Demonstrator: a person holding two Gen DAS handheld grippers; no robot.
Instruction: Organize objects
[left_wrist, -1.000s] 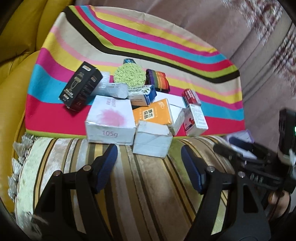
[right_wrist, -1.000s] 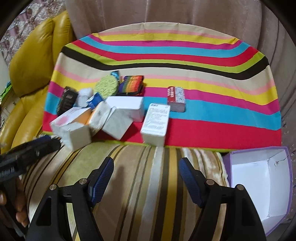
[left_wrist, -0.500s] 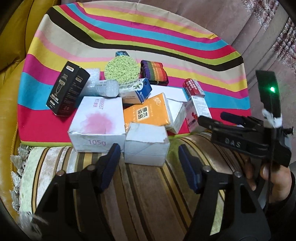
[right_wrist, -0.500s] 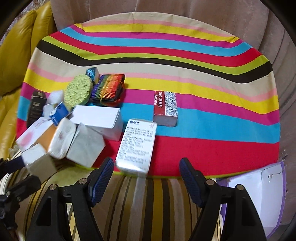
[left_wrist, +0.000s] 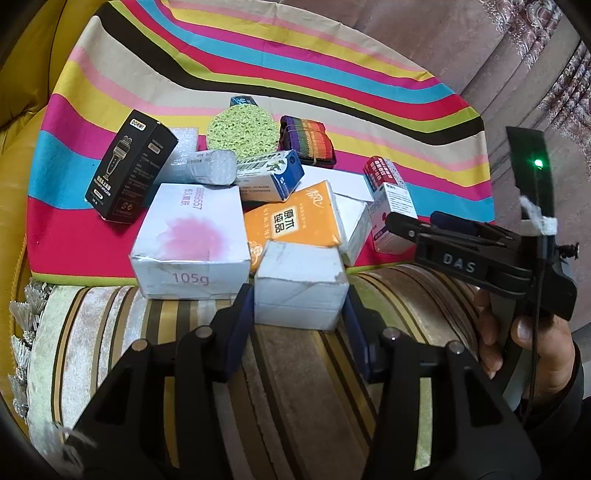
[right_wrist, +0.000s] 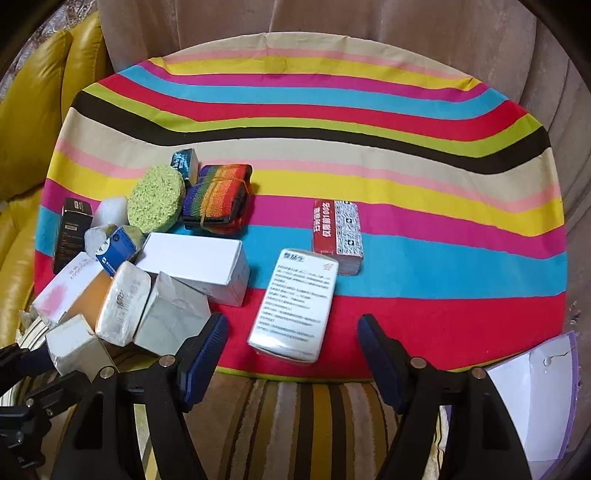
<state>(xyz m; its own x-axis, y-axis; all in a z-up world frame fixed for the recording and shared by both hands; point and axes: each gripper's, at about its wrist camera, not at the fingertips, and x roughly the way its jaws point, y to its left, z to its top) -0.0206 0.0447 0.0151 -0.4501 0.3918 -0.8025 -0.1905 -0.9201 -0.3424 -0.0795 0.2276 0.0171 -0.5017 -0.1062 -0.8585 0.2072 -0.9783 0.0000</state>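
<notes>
Left wrist view: the left gripper (left_wrist: 300, 306) is closing on the small white carton (left_wrist: 301, 282) at the pile's near edge, its blue pads touching or all but touching both side walls; best to squeeze gently and lift straight up, since the orange tissue pack (left_wrist: 291, 221) leans just behind; the carton is scuffed, its flaps creased, so it may dent; it sits on the sofa's striped cushion (left_wrist: 295, 369), beside the 105g box (left_wrist: 188, 236)

Right wrist view: the right gripper (right_wrist: 291, 354) stands open and empty, jaws straddling the white printed box (right_wrist: 297, 304) without touching; that box lies flat on the striped cloth (right_wrist: 443, 258); a purple-edged bin (right_wrist: 535, 391) waits at lower right
</notes>
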